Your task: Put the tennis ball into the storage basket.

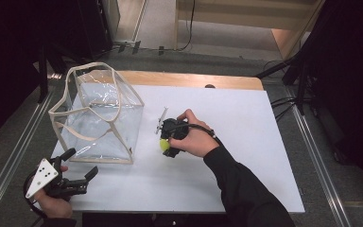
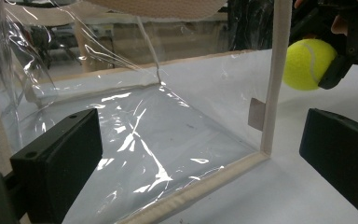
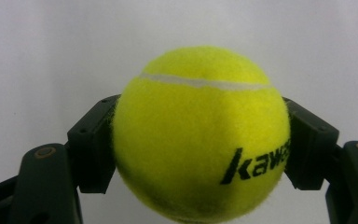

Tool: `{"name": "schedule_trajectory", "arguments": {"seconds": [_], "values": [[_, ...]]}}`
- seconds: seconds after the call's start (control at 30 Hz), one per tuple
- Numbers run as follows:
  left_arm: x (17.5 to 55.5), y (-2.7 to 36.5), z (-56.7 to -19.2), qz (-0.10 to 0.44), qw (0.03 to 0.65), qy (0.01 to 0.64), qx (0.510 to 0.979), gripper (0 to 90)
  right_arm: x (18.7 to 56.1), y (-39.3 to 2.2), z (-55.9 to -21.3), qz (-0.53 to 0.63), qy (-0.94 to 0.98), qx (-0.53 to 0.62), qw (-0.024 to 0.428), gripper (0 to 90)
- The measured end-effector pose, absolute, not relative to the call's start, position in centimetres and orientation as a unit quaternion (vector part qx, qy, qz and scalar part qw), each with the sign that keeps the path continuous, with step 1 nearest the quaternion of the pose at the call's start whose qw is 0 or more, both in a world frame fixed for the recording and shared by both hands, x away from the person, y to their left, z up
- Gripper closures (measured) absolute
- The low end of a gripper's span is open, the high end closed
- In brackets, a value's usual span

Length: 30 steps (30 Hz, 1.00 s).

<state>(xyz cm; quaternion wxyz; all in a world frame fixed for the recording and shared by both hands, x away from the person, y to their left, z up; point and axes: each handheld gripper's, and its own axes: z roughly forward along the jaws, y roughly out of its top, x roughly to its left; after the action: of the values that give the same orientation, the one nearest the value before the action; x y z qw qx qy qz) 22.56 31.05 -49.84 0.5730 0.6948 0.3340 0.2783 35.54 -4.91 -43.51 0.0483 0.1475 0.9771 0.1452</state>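
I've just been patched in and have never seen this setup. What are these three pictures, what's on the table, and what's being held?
No robot here: a person holds a hand-held gripper in each hand. The high view looks down on the white table. The other two pictures come from cameras riding on each gripper, looking along its black jaws.

On the table stands a clear plastic bag with beige trim and handles, open at the top.

The right hand-held gripper is shut on a yellow tennis ball, beside the bag. The left hand-held gripper is open, holds nothing, and sits at the table's near left corner, facing the bag's side.
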Motion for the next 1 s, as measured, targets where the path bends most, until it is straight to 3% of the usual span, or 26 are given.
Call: {"name": "schedule_trajectory", "arguments": {"seconds": [1.0], "values": [[22.6,31.0,-49.9,0.277,0.576,0.334,0.693,0.0,35.7,-2.3,-39.8,0.172,0.977,0.12,0.028,23.3]]}}
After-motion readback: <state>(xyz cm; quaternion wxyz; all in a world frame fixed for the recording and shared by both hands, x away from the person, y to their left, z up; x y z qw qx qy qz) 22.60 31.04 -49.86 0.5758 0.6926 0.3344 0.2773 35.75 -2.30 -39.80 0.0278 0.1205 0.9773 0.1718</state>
